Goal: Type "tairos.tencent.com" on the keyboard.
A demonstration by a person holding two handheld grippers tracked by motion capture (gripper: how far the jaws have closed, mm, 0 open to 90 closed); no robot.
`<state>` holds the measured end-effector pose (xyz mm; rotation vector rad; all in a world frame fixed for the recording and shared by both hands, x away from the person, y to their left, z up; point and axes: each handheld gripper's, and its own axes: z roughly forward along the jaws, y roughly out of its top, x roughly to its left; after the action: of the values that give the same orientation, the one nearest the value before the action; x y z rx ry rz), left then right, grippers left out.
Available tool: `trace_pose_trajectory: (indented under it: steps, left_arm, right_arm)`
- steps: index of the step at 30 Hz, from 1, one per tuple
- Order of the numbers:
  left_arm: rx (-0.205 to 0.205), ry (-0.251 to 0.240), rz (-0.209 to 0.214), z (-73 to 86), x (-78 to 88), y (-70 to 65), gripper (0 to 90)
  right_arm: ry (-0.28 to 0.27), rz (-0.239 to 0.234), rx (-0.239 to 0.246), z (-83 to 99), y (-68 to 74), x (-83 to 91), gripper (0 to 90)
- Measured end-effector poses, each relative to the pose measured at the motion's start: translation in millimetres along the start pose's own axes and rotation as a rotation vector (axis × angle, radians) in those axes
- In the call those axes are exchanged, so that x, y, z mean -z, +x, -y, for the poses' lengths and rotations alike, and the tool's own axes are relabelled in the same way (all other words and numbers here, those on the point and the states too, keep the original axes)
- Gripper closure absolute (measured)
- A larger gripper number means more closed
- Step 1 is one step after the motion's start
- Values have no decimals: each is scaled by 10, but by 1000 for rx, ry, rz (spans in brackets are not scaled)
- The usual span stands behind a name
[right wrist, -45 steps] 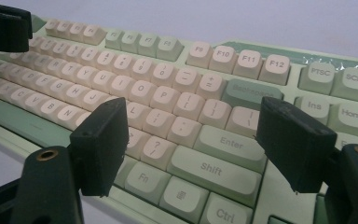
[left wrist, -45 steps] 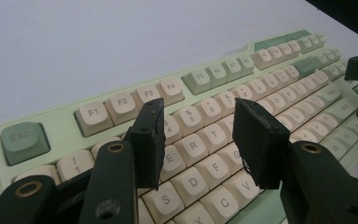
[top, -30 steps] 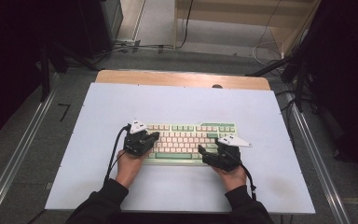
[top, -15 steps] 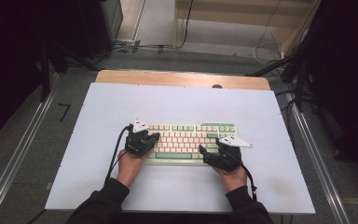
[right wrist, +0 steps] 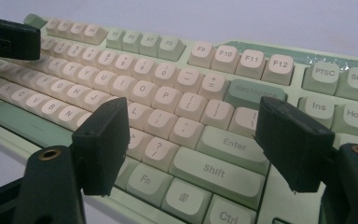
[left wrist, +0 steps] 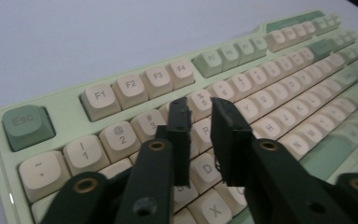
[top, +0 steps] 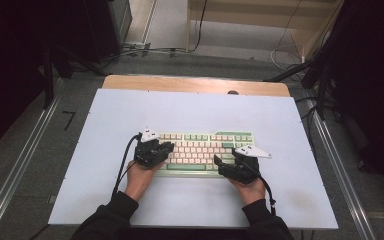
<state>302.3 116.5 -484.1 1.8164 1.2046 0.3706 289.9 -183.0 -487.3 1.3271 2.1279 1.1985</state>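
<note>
Our left gripper (left wrist: 200, 140), jaws just parting slightly, hovers above the keyboard (top: 200, 150); our right gripper (right wrist: 191, 149) gapes wide over Enter, table (top: 190, 112) around.

The keyboard (right wrist: 242, 140) runs off the right gripper view's edges; far keys (left wrist: 326, 25) blur.

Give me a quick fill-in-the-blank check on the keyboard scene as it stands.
1. Both tools hover over a pale green ____.
2. The right tool has its jaws spread ____.
3. In the left gripper view, the green key at the keyboard's corner reads ____.
4. The right tool's jaws frame the Enter and ____ keys.

Missing words: keyboard; wide; Esc; Shift
</note>
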Motion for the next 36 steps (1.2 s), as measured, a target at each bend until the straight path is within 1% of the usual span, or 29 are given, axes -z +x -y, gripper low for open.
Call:
trace_pose_trajectory:
  steps: [3, 5, 6, 13, 20, 28, 31, 33, 36]
  left_arm:
    - [-7, -11, 1, -5, 22, -17, 576]
    - [-1, -15, -1, -4, 30, -28, 504]
    - [-5, -16, -1, -4, 35, -31, 486]
    - [-14, -32, 3, -1, 61, -75, 414]
    - [-30, -24, 13, 1, 28, -144, 381]
    - [-46, -25, 38, -8, 4, -206, 381]
    - [-49, -30, 55, -12, 2, -218, 439]
    - [-56, -32, 71, -14, 0, -227, 522]
    - [-60, -27, 98, -13, -19, -248, 622]
  right_arm:
    - [0, 0, 0, 0, 1, 2, 246]
    - [-2, 1, 1, 0, 0, 4, 247]
    - [-2, 0, 1, -1, -1, 5, 247]
    - [-3, 2, 1, -2, -3, 6, 247]
    - [-4, 1, 4, 3, 1, 9, 246]
    - [-4, 10, -3, 15, -23, 36, 247]
    - [-6, 12, -1, 20, -28, 40, 247]
    - [-4, 15, -5, 24, -29, 47, 247]
    - [-5, 19, -6, 29, -37, 57, 247]
